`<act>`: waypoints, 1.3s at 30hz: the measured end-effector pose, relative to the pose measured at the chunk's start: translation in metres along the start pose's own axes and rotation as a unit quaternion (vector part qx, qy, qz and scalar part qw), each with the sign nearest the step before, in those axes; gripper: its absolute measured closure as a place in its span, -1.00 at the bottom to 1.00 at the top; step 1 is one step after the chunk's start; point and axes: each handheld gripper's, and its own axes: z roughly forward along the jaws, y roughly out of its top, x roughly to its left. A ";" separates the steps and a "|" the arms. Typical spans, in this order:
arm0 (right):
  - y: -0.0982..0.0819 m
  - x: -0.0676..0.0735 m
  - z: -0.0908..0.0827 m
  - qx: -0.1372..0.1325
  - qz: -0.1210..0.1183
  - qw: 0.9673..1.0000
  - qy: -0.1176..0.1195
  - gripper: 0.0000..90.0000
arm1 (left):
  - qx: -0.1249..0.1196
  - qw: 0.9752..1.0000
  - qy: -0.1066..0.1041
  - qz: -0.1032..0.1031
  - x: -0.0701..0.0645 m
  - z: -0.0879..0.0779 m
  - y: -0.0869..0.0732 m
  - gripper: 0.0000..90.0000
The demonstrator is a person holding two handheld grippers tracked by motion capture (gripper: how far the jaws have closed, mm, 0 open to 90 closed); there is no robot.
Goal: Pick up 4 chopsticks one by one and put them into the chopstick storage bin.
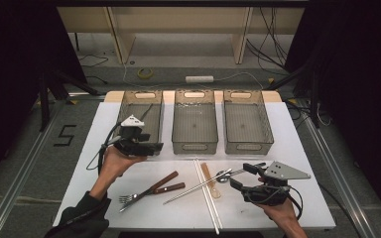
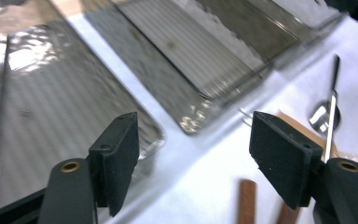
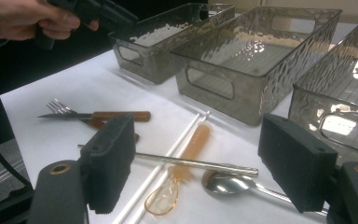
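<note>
My left claw [image 1: 151,148] gapes empty at the left bin [image 1: 140,119], lower left of centre; my right claw [image 1: 243,176], also open, hovers above the spoon [image 3: 233,183].

Your bench [image 1: 297,148] has a white top. At its far edge you see three clear bins in one row: the left bin [image 1: 141,110], the middle bin [image 1: 194,124] and the right bin [image 1: 248,124]. Near you lie a fork [image 1: 129,198] and a knife [image 1: 166,189] with brown handles, white chopsticks [image 1: 207,198], a metal chopstick [image 1: 191,191], an amber plastic spoon [image 1: 210,181] and a metal spoon [image 1: 223,174].
</note>
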 end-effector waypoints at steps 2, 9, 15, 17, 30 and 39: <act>0.000 0.000 0.000 0.001 -0.001 1.000 -0.001 -0.37 | 0.008 1.000 -0.008 0.007 -0.007 0.001 -0.002 -0.34; -0.001 0.000 0.002 0.006 0.003 1.000 -0.004 -0.37 | 0.020 0.999 -0.033 0.030 -0.039 0.004 -0.011 -0.39; -0.001 0.000 0.003 0.012 0.004 1.000 -0.009 -0.37 | 0.035 0.997 -0.049 0.044 -0.058 0.011 -0.020 -0.38; -0.002 0.000 0.004 0.014 0.006 1.000 -0.013 -0.37 | 0.038 0.997 -0.054 0.041 -0.063 0.013 -0.022 -0.38; -0.002 0.003 0.006 0.022 0.012 0.999 -0.023 -0.36 | 0.058 0.993 -0.081 0.058 -0.084 0.027 -0.030 -0.25; -0.002 0.002 0.005 0.019 0.015 0.999 -0.022 -0.34 | 0.091 0.987 -0.094 0.097 -0.103 0.042 -0.034 0.04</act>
